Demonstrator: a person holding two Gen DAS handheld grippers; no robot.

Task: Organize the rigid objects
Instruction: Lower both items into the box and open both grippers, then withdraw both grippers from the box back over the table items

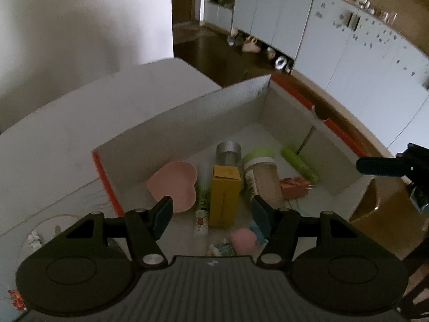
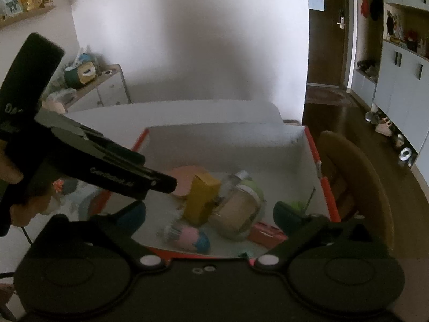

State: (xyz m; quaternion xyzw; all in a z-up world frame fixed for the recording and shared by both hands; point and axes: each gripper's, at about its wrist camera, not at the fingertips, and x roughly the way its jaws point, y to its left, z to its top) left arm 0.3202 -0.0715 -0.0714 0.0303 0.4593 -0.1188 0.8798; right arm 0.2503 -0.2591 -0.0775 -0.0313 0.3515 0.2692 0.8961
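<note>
Left tongs (image 1: 211, 212) angled downward, jaws parted, nothing between them, right tongs (image 2: 210, 216) spread wide and empty, a hand (image 2: 16, 185) gripping the left tool's handle

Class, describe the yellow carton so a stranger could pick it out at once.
Look inside the white box with orange edges on the table. Near its middle lies the yellow carton, between the pink heart-shaped dish and a clear jar; it is the only yellow, square-cornered thing there.

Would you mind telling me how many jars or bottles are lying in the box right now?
2. A clear bottle with a silver cap lies behind the yellow carton; a jar of beige contents lies right of that carton. Others may be hidden beneath the clutter.
</note>
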